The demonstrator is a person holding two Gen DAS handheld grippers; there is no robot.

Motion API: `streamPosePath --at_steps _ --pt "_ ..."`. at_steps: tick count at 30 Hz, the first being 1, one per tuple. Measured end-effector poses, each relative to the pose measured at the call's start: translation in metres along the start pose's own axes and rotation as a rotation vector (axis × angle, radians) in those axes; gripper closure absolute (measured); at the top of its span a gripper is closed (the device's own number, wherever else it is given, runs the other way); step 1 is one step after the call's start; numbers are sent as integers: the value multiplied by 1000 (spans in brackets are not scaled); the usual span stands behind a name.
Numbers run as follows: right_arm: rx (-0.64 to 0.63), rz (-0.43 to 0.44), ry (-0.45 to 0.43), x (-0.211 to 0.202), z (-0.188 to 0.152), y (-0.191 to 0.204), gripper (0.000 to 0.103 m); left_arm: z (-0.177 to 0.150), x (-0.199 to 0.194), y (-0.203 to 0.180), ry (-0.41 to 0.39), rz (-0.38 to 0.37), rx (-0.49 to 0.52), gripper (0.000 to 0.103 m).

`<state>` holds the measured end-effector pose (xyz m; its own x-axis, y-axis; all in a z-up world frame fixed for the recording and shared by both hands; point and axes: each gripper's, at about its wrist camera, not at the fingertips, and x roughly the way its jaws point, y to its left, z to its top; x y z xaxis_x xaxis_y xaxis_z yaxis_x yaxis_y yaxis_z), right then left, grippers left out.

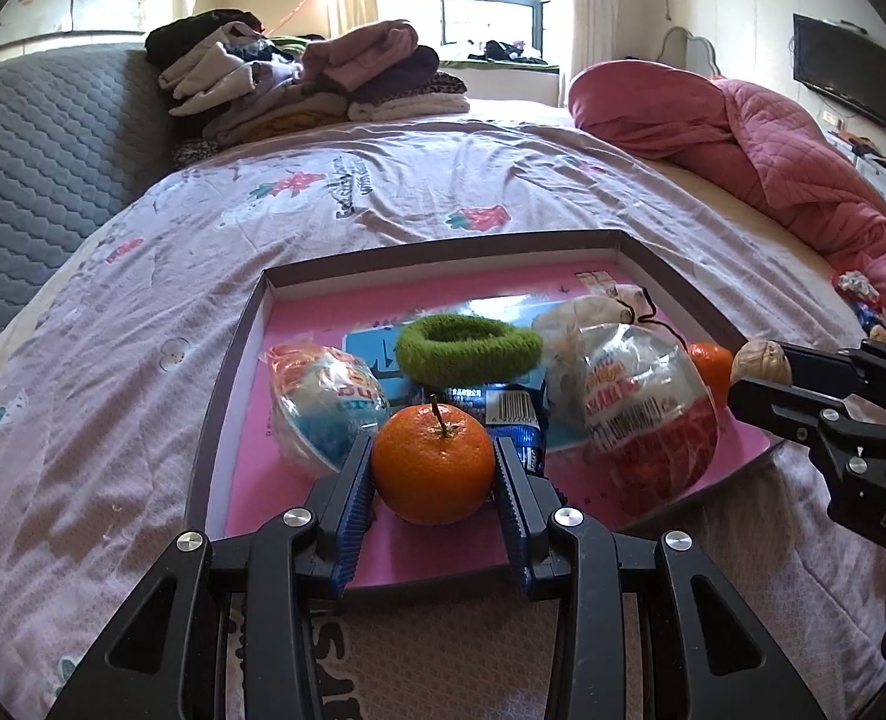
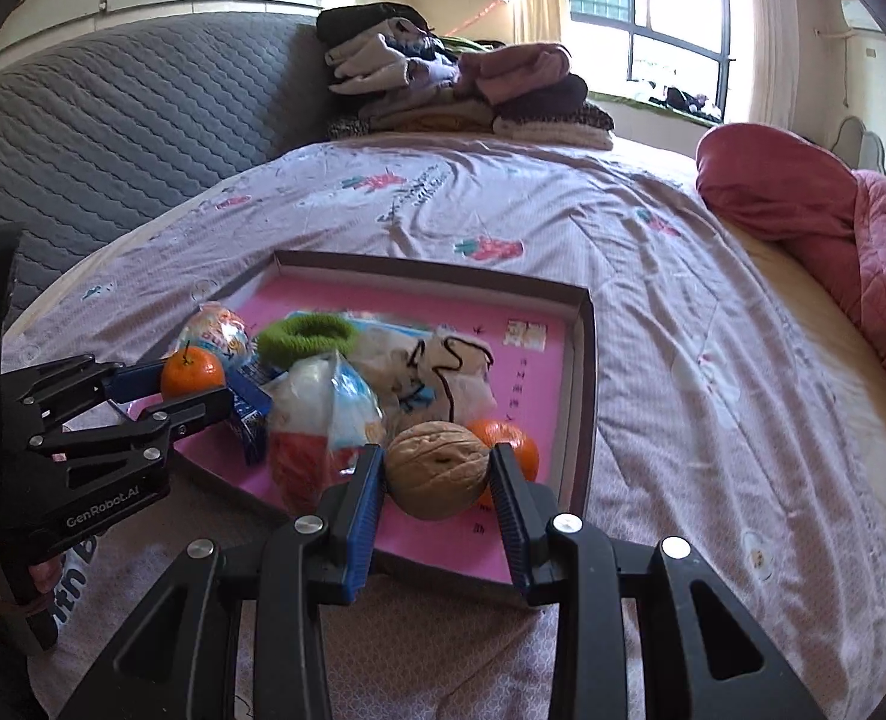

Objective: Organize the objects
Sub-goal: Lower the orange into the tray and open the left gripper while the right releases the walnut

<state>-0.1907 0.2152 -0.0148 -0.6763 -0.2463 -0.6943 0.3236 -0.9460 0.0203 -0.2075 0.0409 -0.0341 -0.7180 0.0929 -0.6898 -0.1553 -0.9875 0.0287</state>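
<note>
**Both claws full over the pink tray**

My left claw [image 1: 434,468] is clamped on a stemmed mandarin [image 1: 434,463], its blue-padded fingers pressed against the fruit's two sides, over the near part of the shallow tray [image 1: 227,354] with the pink floor that lies on the bed [image 1: 383,192]. My right claw [image 2: 437,474] is clamped on a walnut [image 2: 437,468], over the tray's near right corner.

Inside the tray, a blue wrapped egg [image 1: 323,402] lies at the left, a green fuzzy ring [image 1: 467,345] sits behind the mandarin, and a red wrapped egg [image 1: 647,408] lies at the right. A second mandarin [image 2: 506,441] rests just behind the walnut, and a pale pouch with a dark cord [image 2: 443,366] sits behind the red egg. A small blue packet [image 1: 518,426] lies between the two eggs.

Folded clothes [image 1: 311,78] are piled at the far side of the bed, well apart from the tray.
</note>
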Motion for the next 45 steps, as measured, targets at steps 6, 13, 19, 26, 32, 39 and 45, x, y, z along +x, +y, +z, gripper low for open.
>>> streamPosePath --at_steps 6,13,19,26,32,39,45 --pt "12 -1 29 7 -5 -2 67 -5 2 -3 8 -2 9 64" --pt "21 -29 58 19 -9 -4 67 -9 7 -6 23 -15 9 64" --pt "4 -47 66 23 -8 0 67 -8 12 -4 38 -27 -2 64" --pt "29 -27 91 23 -9 -1 66 -7 14 -2 51 -38 -10 63" --pt "60 -6 96 25 -9 -5 66 -7 13 -1 51 -40 -5 63" --pt "72 -1 106 25 -10 -7 66 -7 11 -2 46 -47 0 58" --pt "66 -7 109 23 -9 -6 66 -7 8 -1 42 -49 0 51"
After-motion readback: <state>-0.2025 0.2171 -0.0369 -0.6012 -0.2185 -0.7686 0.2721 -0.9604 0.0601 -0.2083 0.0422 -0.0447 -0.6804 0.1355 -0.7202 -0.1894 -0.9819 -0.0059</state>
